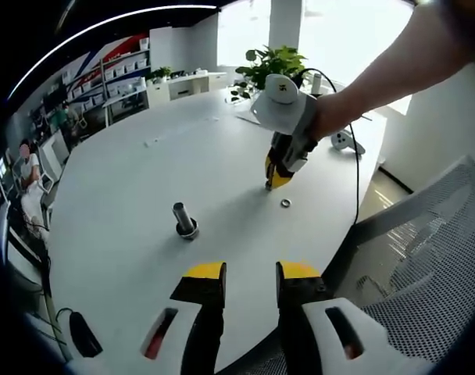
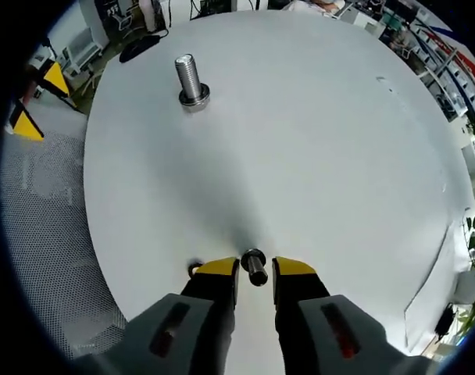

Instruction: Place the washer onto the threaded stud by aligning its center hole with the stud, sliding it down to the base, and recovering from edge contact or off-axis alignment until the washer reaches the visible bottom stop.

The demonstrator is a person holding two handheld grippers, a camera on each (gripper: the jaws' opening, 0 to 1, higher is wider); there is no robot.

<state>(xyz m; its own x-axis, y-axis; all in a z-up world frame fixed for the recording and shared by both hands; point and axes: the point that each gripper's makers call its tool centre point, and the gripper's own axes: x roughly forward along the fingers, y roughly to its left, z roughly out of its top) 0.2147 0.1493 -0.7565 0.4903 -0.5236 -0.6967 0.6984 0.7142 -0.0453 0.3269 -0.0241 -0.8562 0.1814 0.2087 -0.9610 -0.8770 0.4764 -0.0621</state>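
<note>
White round table (image 1: 128, 195). Left gripper view: threaded stud (image 1: 183, 219) upright at centre; washer (image 1: 286, 203) at 2 o'clock, beneath right gripper (image 1: 273, 181); left gripper (image 1: 250, 273) jaws spread. Right gripper view: stud at 11 o'clock; jaws flank a small bolt (image 2: 255, 266), grip uncertain.

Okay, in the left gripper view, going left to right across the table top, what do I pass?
Black mouse-like object at the table's near edge → threaded stud standing upright → right hand-held gripper, tips down at the table → washer lying flat on the table → white controller near the far edge.
</note>
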